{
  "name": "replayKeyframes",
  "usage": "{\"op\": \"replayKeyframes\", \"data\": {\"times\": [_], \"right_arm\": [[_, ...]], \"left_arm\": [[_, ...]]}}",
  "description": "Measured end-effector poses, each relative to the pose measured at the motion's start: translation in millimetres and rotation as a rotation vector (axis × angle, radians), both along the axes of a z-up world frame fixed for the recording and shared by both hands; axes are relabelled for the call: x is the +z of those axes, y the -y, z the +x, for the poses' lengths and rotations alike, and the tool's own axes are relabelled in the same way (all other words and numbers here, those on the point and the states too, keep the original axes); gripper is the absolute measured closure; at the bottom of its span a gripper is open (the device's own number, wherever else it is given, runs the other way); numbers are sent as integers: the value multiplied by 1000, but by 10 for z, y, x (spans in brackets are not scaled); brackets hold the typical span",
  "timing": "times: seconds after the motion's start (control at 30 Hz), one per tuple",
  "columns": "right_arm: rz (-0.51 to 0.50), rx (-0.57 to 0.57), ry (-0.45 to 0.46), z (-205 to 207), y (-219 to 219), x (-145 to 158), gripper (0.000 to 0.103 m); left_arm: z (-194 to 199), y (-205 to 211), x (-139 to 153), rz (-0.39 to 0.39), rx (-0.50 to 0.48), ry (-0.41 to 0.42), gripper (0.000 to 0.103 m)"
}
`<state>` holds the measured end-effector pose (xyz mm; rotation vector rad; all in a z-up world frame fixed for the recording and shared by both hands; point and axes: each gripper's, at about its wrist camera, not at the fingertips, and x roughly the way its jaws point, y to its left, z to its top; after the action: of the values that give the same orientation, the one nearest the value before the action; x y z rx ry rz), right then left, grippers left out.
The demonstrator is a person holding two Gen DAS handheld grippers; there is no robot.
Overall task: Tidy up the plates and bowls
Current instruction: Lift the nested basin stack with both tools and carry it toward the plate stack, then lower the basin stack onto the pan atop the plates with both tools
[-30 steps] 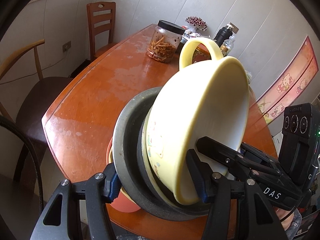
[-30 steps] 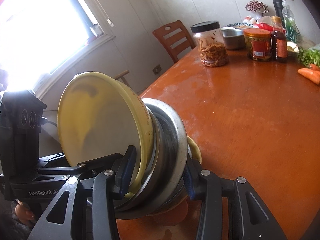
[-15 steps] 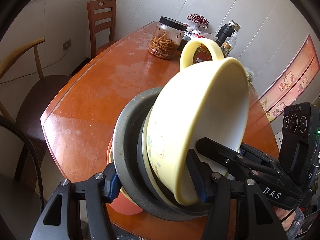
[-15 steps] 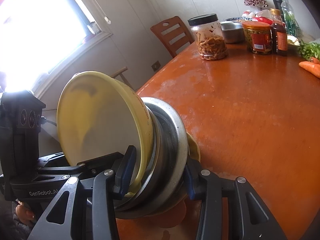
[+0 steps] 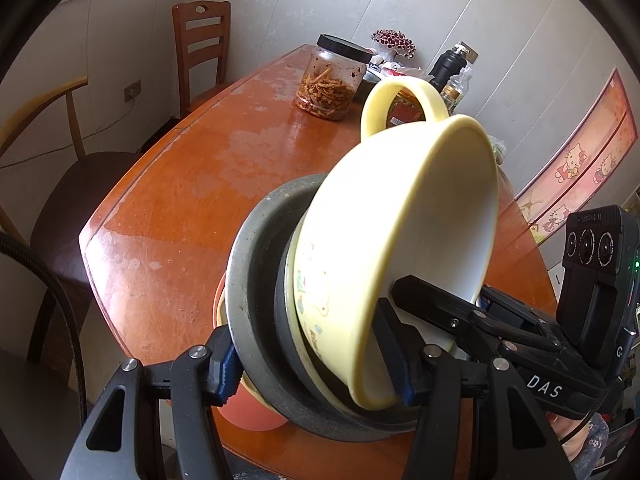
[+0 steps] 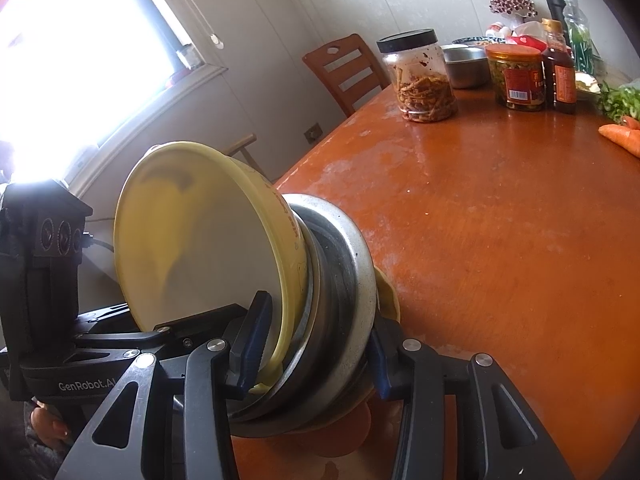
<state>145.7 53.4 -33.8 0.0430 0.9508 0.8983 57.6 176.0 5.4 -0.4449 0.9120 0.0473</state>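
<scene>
Bowls and plates form one nested stack (image 5: 304, 320), tipped up on edge over the near end of the wooden table (image 5: 180, 184), and both tools pinch it from opposite sides. Nearest in the left wrist view, the left gripper (image 5: 312, 364) has one blue pad against the grey metal bowl's (image 5: 256, 280) outer wall and the other pad against the inside of the yellow bowl (image 5: 384, 248), so the jaws squeeze the whole stack between them. The right gripper (image 6: 314, 348) does the same from the other side: one pad sits inside the yellow bowl's rim, the other presses the back of the metal bowl. Behind the metal bowl a thin yellow piece and an orange plate (image 5: 248, 412) peek out at the bottom of the stack. The yellow bowl has a loop handle (image 5: 400, 100) pointing up and a cartoon print on its outer wall. A hand shows in part behind each tool.

Farther along the table stands a clear jar with a black lid (image 6: 420, 76), holding brownish strips. Beyond it are a steel bowl (image 6: 466, 62), an orange-lidded jar (image 6: 516, 76), a dark sauce bottle (image 6: 560, 68), greens and carrots (image 6: 622, 136). Two wooden chairs (image 5: 200, 48) stand by the wall, and a bright window (image 6: 80, 52) fills the right wrist view's upper left corner.
</scene>
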Motion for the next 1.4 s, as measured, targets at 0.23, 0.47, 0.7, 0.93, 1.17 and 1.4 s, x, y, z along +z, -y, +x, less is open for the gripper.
{"op": "replayKeyframes", "data": {"times": [0.23, 0.47, 0.7, 0.93, 1.17, 1.4], "right_arm": [[-3, -2, 5, -17, -3, 19, 56], [5, -3, -13, 4, 9, 21, 53], [16, -6, -27, 0, 22, 27, 48], [9, -11, -24, -32, 34, 52, 46], [3, -47, 68, -97, 101, 179, 26], [0, -51, 139, -227, 174, 332, 26]], "left_arm": [[-15, -53, -17, -27, -3, 4, 44], [-41, -70, -28, -36, -9, 10, 44], [-84, -76, -11, -34, -13, 12, 43], [-128, -48, 29, -16, -11, 13, 40], [-174, -105, 145, 52, 34, 37, 34], [-305, -72, 286, 71, 40, 72, 34]]}}
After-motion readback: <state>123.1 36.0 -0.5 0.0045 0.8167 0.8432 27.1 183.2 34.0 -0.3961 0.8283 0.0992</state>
